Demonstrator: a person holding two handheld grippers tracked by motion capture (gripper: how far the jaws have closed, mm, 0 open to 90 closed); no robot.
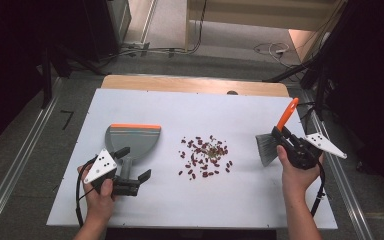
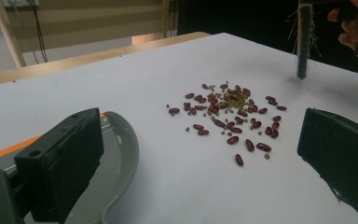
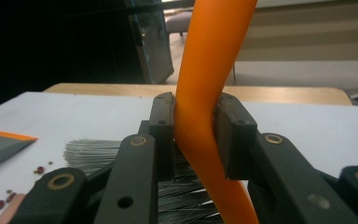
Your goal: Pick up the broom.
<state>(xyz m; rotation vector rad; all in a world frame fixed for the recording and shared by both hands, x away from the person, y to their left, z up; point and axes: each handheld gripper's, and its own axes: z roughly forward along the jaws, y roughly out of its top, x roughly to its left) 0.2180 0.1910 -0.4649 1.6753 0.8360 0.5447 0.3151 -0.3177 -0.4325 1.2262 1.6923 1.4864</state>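
Note:
A pile of red and small green beans (image 1: 205,155) (image 2: 228,112) lies in the middle of the white tabletop (image 1: 190,205). To its left a grey dustpan (image 1: 132,140) (image 2: 121,154) with an orange front edge lies flat. My left gripper (image 1: 133,164) (image 2: 200,154) stands open at the dustpan's handle end, its jaws wide apart and pressing on nothing. On the right, my right gripper (image 1: 281,134) (image 3: 196,135) is shut on the orange handle (image 3: 205,70) of a brush (image 1: 267,147) (image 2: 304,39). Its grey bristles (image 3: 93,151) point down toward the beans, close to the table.
The white board sits on a wooden table whose far edge (image 1: 195,84) shows behind it. Metal floor rails (image 1: 10,175) run along both sides. Cables (image 1: 270,49) and dark equipment stand on the floor beyond. A few stray beans (image 3: 39,170) lie near the brush.

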